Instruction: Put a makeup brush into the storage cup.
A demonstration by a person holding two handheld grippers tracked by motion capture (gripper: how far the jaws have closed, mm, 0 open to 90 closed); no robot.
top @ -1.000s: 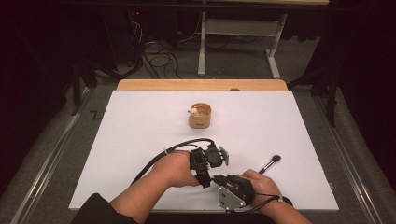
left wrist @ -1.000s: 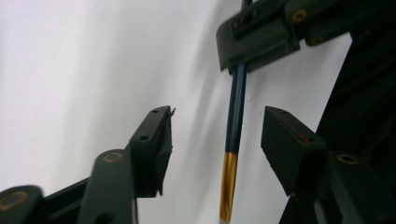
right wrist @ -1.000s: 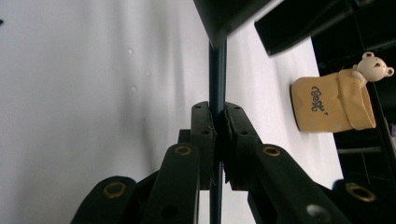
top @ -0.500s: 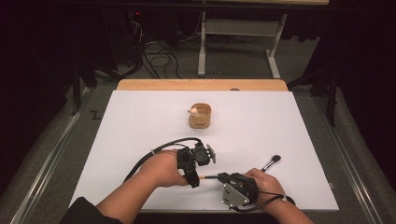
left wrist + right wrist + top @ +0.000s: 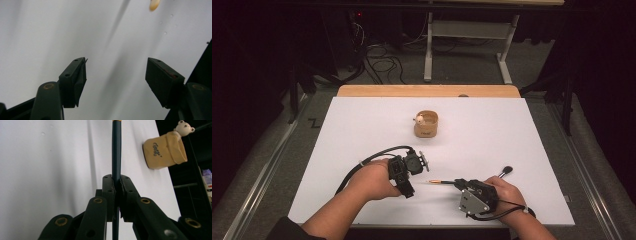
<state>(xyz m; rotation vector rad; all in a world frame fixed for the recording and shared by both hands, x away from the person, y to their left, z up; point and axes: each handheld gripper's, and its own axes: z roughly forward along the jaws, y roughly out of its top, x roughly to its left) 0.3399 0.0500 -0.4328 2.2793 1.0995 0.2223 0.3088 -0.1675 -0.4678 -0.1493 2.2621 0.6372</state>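
Observation:
My right gripper (image 5: 458, 183) sits near the table's front edge, shut on a slim dark teal stick (image 5: 116, 150) with a gold band. The stick's gold-tipped end (image 5: 433, 181) points left toward my left gripper (image 5: 407, 186). In the left gripper view, that gripper (image 5: 116, 62) stands open over the bare white table (image 5: 37, 37) with nothing between its jaws. A tan pot (image 5: 426, 124) with a small bear figure on its rim stands upright mid-table, well beyond both grippers. It also shows in the right gripper view as the tan pot (image 5: 165, 150), up and to the right of the jaws.
A black-headed brush (image 5: 504, 171) lies on the white table (image 5: 362, 125) just right of the right hand. A wooden board edge (image 5: 427, 90) runs along the table's far side. Cables and a metal stand are on the floor beyond.
The two grippers were close together a second ago and have drawn apart. The left moved left and the right moved slightly right. The stick now juts out from the right gripper.

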